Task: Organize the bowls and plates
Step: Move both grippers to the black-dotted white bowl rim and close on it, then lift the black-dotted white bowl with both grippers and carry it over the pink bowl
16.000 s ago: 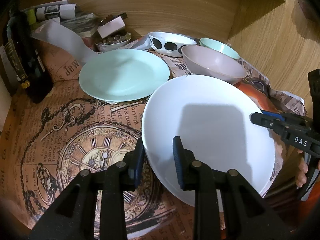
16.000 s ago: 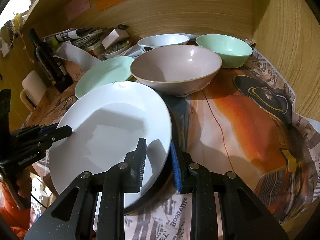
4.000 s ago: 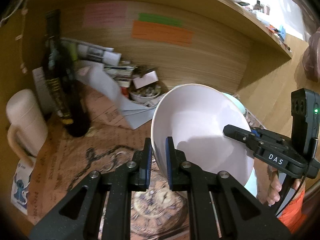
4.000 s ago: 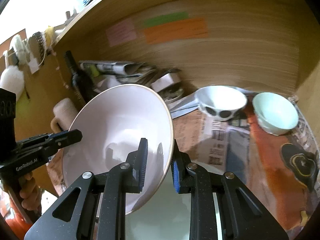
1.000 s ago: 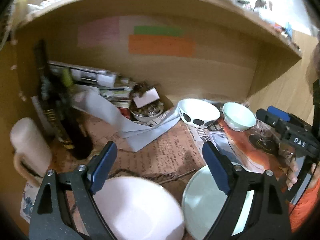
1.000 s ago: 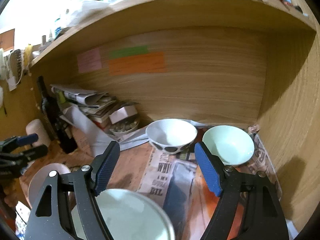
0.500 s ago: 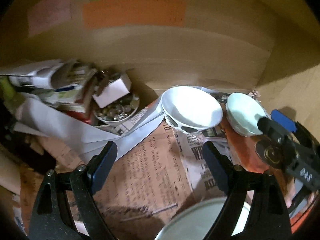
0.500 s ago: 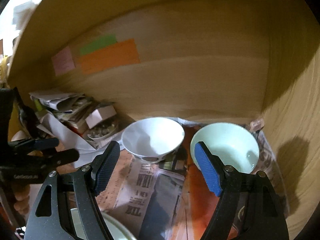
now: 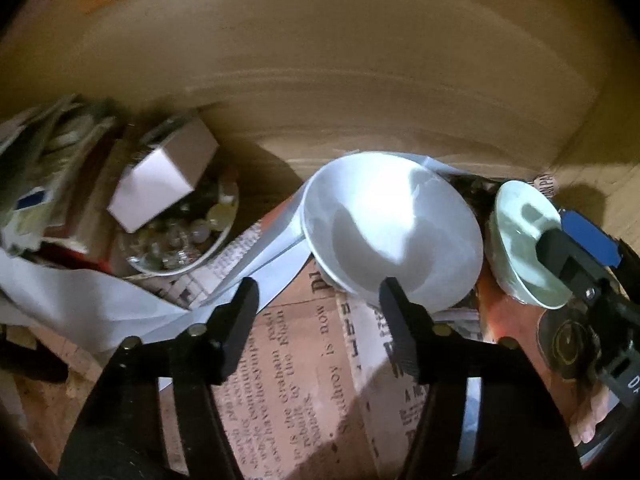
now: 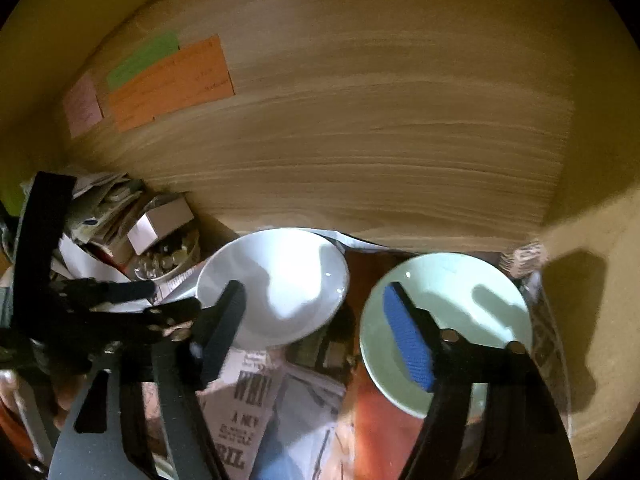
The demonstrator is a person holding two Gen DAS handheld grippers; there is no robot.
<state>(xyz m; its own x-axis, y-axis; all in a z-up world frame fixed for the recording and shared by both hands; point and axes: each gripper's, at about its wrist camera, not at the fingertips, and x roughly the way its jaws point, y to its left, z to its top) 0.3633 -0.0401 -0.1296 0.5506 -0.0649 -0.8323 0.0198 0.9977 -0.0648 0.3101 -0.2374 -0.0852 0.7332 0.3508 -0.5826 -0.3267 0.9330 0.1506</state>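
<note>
Both grippers have dropped in toward the two bowls at the back of the wooden alcove, which now fill far more of each view than a second ago; the pink bowl and the mint plate that lay at the bottom of both views then are out of sight. The left gripper (image 9: 320, 316) hangs over the newspaper sheet (image 9: 296, 384), its jaws closing from the wide spread of a second ago, with nothing between them; its right finger tip overlaps the near rim of the white bowl (image 9: 392, 228), at 12 o'clock from it, though contact cannot be judged. The right gripper (image 10: 316, 328) is also closing on empty air, its blue-padded right finger lying across the view of the mint-green bowl (image 10: 472, 312), which stands at 3 o'clock of the white bowl, the two near each other but apart. At 9 o'clock of the white bowl a small dish of trinkets (image 9: 188, 236) carries a white box (image 9: 160, 184). On the back panel, at 11 o'clock, are orange, green and pink sticky notes (image 10: 168, 84). The person's fingers (image 9: 596, 416) show at 4 o'clock, under the right gripper.
</note>
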